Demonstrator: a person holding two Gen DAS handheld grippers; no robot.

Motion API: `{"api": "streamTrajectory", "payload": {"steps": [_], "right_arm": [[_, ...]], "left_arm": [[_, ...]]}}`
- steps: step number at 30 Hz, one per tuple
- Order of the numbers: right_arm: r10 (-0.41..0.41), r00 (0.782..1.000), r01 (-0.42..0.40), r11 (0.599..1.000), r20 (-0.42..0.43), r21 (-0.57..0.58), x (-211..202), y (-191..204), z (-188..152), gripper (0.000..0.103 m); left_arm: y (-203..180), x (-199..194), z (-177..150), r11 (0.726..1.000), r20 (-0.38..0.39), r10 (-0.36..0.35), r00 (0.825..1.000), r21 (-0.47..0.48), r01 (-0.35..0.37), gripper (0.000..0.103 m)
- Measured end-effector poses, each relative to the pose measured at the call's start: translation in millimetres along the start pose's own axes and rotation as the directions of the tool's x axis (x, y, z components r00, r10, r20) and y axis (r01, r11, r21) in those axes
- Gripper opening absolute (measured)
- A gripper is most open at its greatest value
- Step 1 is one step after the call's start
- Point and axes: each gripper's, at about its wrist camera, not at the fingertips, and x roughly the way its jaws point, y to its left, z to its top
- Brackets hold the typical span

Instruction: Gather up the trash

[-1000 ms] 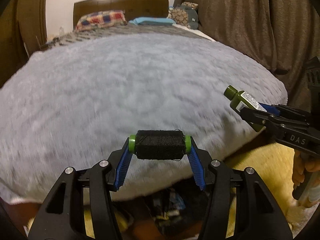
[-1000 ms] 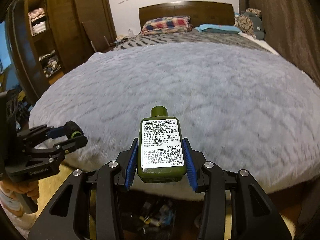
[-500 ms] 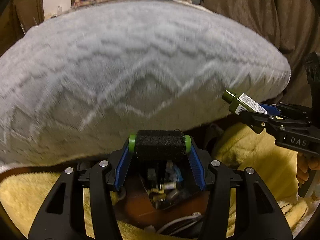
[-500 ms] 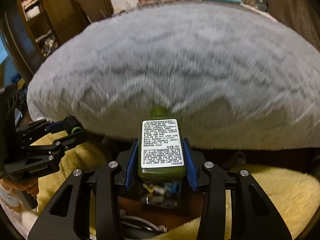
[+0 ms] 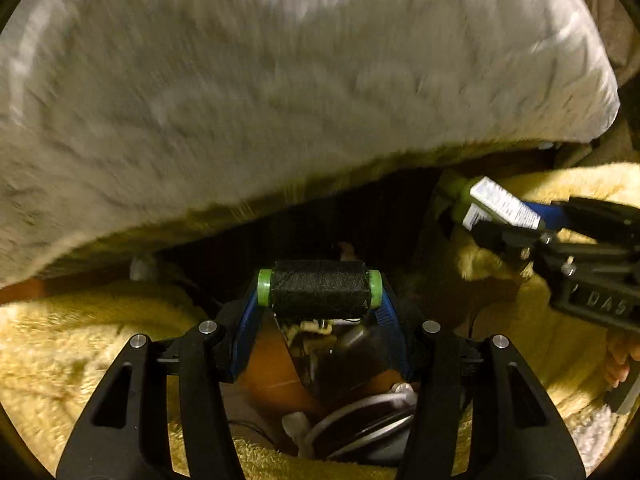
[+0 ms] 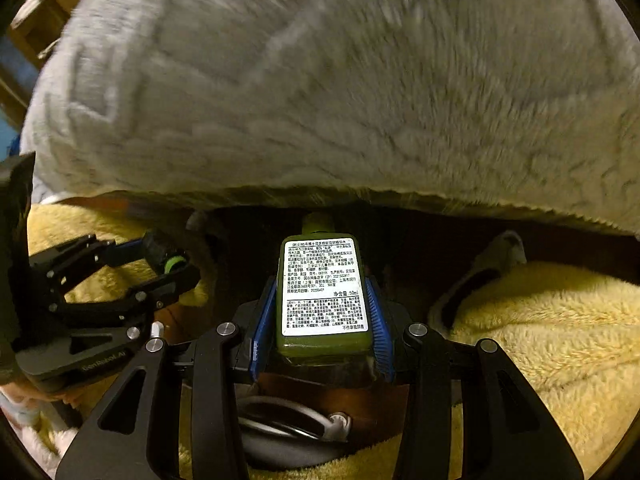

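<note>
Left gripper (image 5: 319, 290): jaws clamped end-on across a black thread spool with green plastic rims (image 5: 319, 289). Right gripper (image 6: 322, 300): jaws closed on the flanks of a small dark-green plastic bottle with a white printed label (image 6: 323, 292), cap pointing away from the camera.

Both items hang side by side below the edge of the grey fluffy bed cover (image 5: 280, 80), between yellow fleece-covered legs (image 6: 540, 320), above a dark bin-like container with mixed clutter (image 5: 328, 344); its rim is not clearly visible.

Step in hand, as judged: carrying both pieces to the drop point. The next move calls for centring each load over the opening, then parting the jaws. Risk: a release onto the fleece.
</note>
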Motion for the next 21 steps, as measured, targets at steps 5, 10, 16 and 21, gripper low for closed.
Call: {"api": "streamTrajectory", "payload": {"steps": [5,10,16,21], "right_arm": [[0.008,0.999,-0.007,0.999,-0.034,0.031,17,-3,1,0.043],[0.018,0.999,-0.016,0.998,-0.049,0.052,22,-7,4,0.043],[0.036,0.999,-0.033,0.997,-0.034,0.075,20,-13,9,0.048],[0.003,1.000,-0.006,0.996,0.031,0.091,-1,-15,10,0.064]], "left_arm": [[2,25,-5,0.999,-0.080,-0.043,0.996,-0.012,0.042,0.051],[3,37,-3,0.998,-0.101,-0.067,0.993,-0.024,0.064,0.051],[7,35,-2,0.998,-0.101,-0.060,0.993,-0.037,0.056,0.057],[9,18,1,0.999,-0.051,-0.009,0.999,-0.035,0.007,0.075]]}}
